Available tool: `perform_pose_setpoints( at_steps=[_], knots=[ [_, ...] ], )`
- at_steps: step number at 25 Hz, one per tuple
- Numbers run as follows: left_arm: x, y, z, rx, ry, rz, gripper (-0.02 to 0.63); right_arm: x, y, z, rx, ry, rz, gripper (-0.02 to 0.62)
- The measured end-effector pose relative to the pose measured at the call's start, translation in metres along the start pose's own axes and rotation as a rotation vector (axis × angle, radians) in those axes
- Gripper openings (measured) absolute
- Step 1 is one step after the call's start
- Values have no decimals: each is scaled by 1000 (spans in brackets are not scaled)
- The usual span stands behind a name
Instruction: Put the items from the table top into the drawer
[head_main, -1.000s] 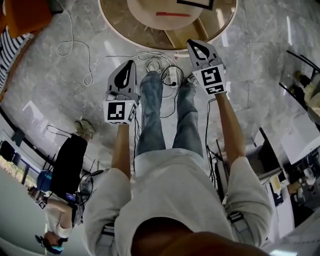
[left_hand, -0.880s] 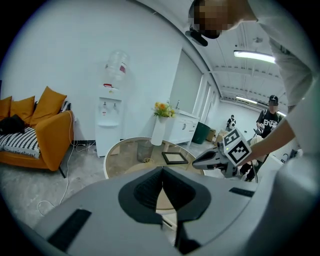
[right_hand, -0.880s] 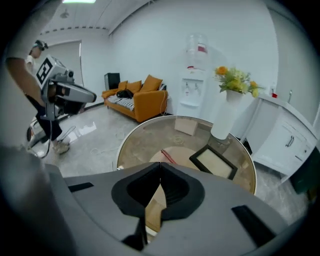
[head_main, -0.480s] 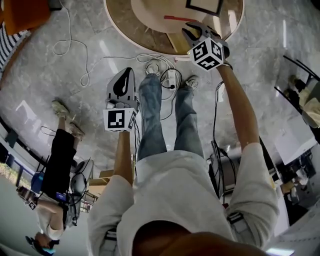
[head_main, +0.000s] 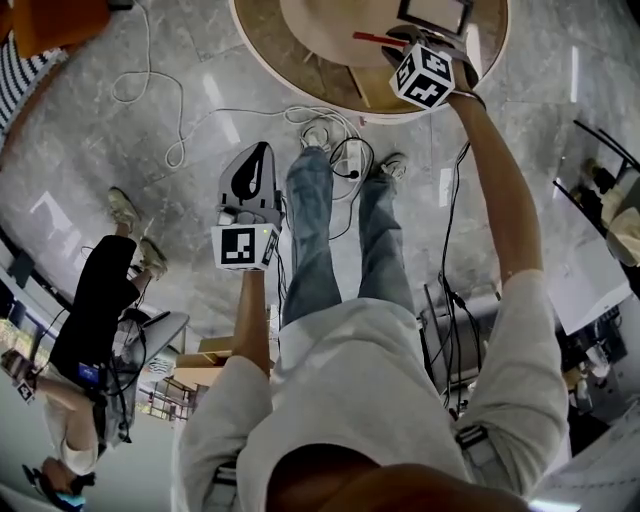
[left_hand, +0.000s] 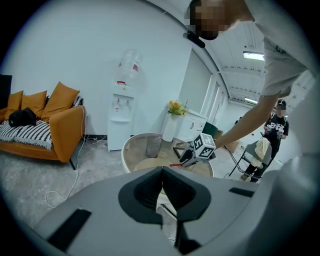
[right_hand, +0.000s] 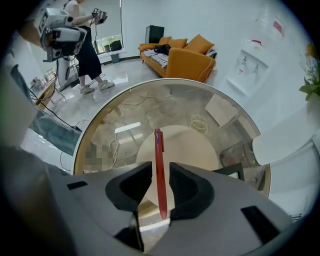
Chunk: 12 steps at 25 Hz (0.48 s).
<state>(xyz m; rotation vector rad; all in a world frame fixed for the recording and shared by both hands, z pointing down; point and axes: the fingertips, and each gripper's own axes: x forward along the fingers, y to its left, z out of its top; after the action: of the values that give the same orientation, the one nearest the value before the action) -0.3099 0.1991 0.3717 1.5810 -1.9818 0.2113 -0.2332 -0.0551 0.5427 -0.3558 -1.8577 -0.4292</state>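
Right gripper (head_main: 408, 42): gone from its spot over the floor beside the person's knee; it has travelled up-frame and now hangs over the round table (head_main: 300, 88) with the arm stretched out. It is tipped more steeply down, and the marker cube has rolled to show a different face. Jaws have just been opening, from closed to wide; a red pen (right_hand: 159, 175) now sits between them, pads clear of it on both sides.

Left gripper (head_main: 258, 160): drifted slightly lower in frame.

Bystander (head_main: 90, 330) in black, lower left: stepped further left.

Head view now takes in more of the table.
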Motion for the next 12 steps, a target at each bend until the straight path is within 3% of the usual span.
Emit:
perform_pose_setpoints(
  at_steps=[6, 12],
  knots=[
    [-2, 2, -7, 35, 31, -7, 15, 6, 2, -3, 113, -25, 85, 89],
    [4, -6, -5, 39, 22, -24, 15, 9, 2, -3, 182, -64, 94, 67]
  ],
)
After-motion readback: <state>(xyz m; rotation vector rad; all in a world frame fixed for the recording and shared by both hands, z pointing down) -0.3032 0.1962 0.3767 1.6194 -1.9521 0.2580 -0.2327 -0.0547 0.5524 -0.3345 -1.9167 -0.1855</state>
